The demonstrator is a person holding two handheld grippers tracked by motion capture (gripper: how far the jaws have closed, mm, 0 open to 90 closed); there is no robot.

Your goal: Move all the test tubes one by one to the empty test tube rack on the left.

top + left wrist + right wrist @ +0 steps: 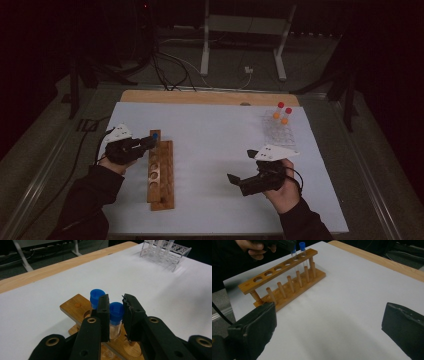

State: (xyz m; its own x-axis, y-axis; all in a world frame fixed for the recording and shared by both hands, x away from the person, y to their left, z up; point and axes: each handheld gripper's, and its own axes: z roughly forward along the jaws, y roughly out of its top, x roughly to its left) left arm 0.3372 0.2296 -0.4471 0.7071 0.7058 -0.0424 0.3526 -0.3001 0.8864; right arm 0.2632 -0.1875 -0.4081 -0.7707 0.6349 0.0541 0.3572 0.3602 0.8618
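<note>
While the left gripper [116, 308] is clamped on the blue cap of a test tube [115, 322] standing in the second hole of the wooden rack [161, 172], the right gripper [329, 325] hovers idle over the bare white sheet on the bench [210, 97], its jaws wide apart with nothing between them. A second blue-capped tube [97, 298] stands in the end hole just beside the held one, and the left gripper's near jaw sits close against it; I cannot tell whether they touch. That closeness looks like the main risk: any sideways drift while the tube is lifted or seated could knock the neighbour, tilt it in its hole or drag it up. The grip is on the cap rather than the glass, so a pull that is not straight along the tube could bind the glass in the hole, loosen the cap, or lift the light rack off the sheet, since nothing steadies it. Far across the bench, the clear plastic rack [280, 131] with its red- and orange-capped tubes [281, 113] is well apart from both grippers and in no danger.
</note>
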